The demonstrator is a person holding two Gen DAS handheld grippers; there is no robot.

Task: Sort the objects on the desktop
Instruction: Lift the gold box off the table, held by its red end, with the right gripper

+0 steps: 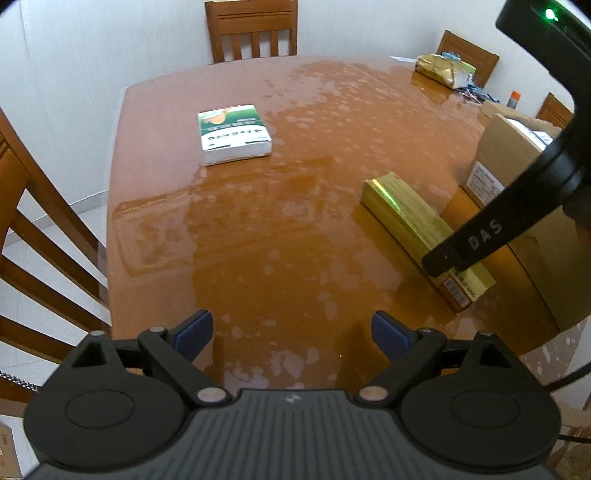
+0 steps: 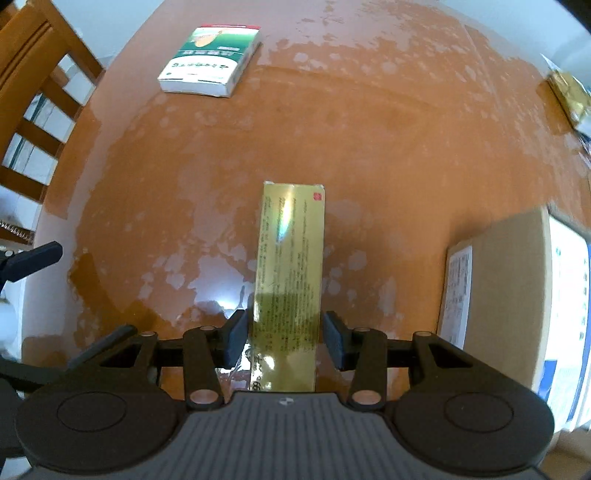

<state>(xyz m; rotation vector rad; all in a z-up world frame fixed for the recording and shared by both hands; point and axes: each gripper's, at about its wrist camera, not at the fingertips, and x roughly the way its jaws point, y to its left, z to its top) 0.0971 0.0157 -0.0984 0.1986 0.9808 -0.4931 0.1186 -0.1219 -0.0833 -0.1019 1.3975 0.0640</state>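
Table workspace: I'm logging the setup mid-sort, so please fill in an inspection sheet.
Surface: glossy brown table, blotchy pale patches.
Job's things: gold box lying flat; green-white pack flat, farther off.
Clutter: cardboard box beside the gold box; gold bag at the far corner.
Grippers: left gripper open, empty; right gripper astride the gold box, pads apparently not pressing.
Cables: thin dark cable past the table's edge.
Surroundings: wooden chairs, white wall.

Worn brown table point(image 1: 295, 229) w/ gold box point(image 2: 290, 266), green-white pack point(image 1: 233, 133), cardboard box point(image 2: 502, 295), gold bag point(image 1: 441, 69).
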